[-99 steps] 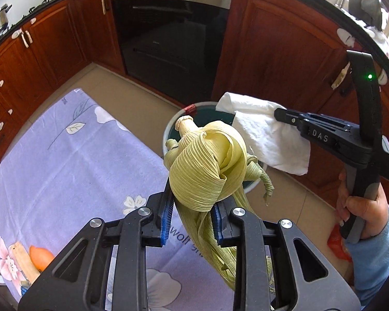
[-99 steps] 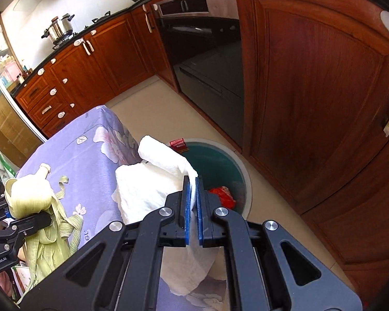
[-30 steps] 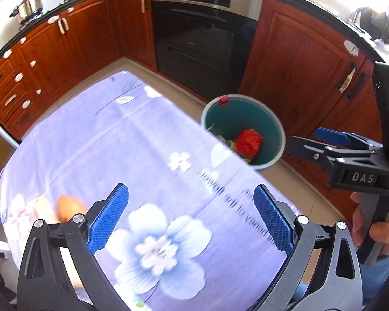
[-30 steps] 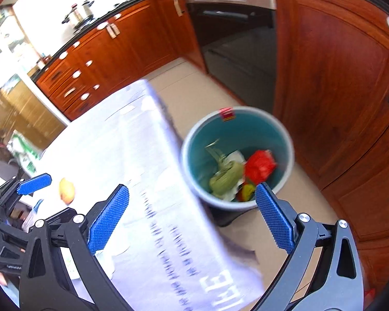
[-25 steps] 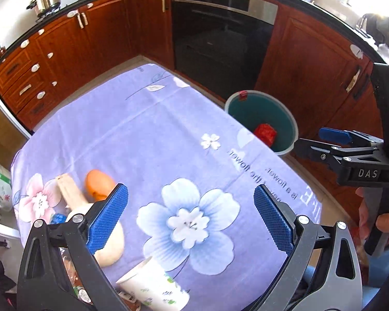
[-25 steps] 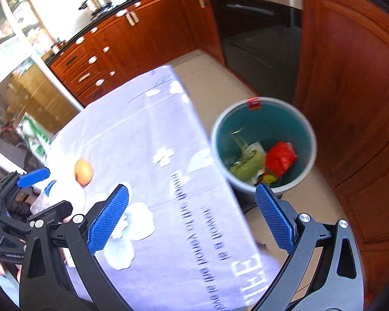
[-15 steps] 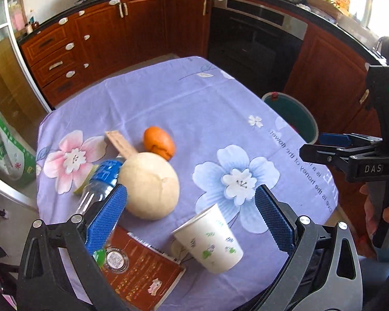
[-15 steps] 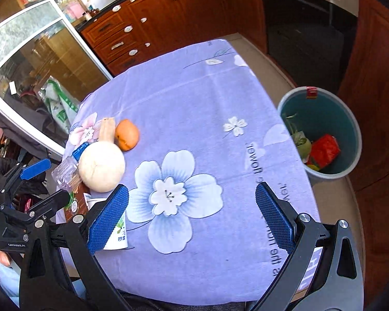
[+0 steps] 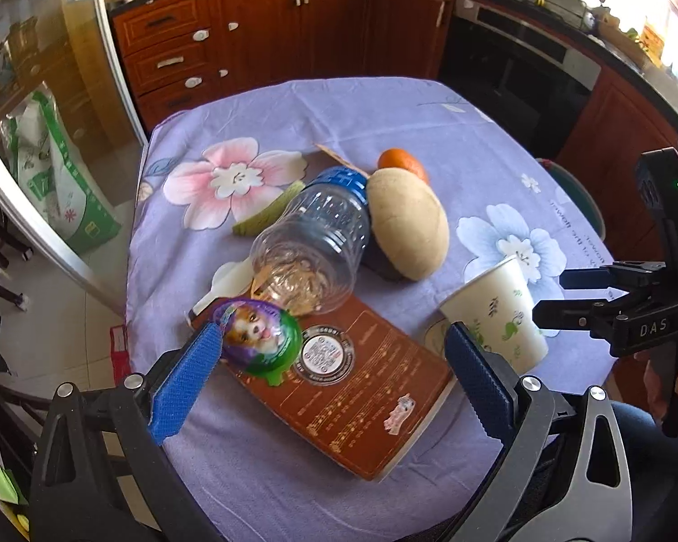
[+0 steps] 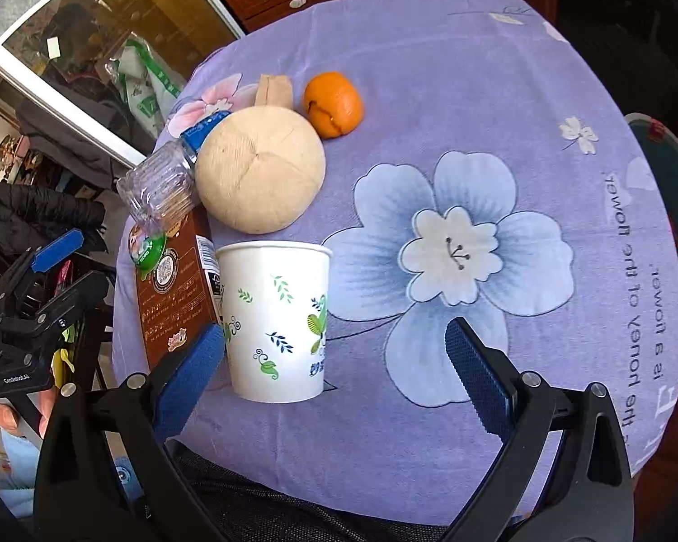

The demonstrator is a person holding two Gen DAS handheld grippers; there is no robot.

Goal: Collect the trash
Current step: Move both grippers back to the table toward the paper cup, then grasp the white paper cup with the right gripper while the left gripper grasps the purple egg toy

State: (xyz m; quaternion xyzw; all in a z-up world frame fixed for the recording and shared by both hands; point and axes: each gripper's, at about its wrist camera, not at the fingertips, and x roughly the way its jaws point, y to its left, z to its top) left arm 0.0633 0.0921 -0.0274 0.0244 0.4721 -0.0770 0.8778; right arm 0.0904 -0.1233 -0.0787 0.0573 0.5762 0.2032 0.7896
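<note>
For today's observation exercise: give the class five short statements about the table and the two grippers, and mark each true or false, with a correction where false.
1. Both grippers are open and empty. True: left gripper, right gripper.
2. The paper cup stands upside down. False: it stands upright, rim up.
3. The plastic bottle lies on its side. True.
4. The orange sits inside the bin. False: it lies on the tablecloth, beside the coconut.
5. The brown box lies flat on the tablecloth. True.
</note>
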